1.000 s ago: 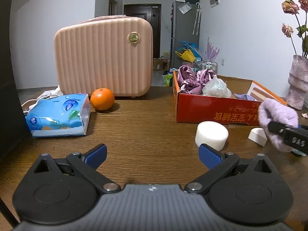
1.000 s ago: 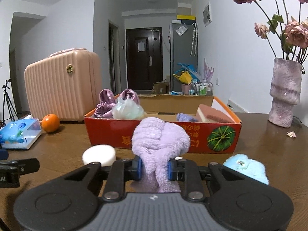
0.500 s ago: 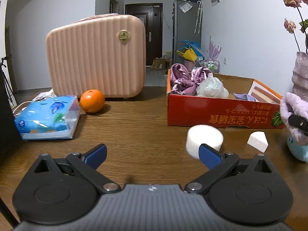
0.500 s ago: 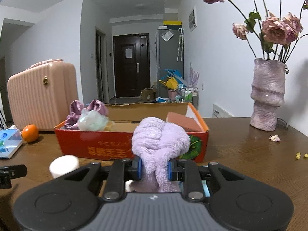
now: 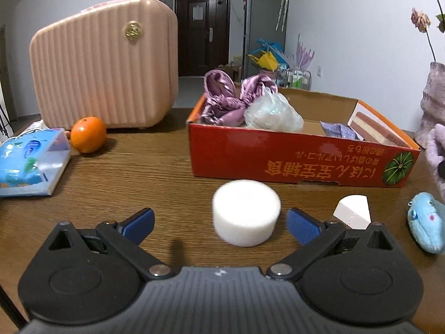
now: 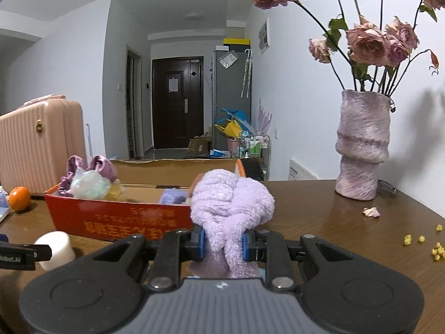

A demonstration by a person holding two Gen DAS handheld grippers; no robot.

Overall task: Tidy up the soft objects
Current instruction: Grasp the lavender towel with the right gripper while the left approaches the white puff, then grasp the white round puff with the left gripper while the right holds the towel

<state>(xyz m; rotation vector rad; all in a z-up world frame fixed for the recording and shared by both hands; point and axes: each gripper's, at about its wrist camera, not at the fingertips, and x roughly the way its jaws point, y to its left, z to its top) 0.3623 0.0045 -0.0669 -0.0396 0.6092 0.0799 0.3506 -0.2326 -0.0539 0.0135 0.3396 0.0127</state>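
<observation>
A fluffy lilac towel (image 6: 232,203) is pinched between the pads of the right gripper (image 6: 222,243), held before the red box (image 6: 116,218). The left gripper (image 5: 220,222) is spread wide around a white foam cylinder (image 5: 246,213) resting on the table (image 5: 139,178).

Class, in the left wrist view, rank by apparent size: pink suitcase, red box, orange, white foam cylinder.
1. red box and pink suitcase, too alike to separate
2. white foam cylinder, though nearness enlarges it
3. orange

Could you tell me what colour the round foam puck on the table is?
White; the foam puck shows best from the left wrist.
</observation>
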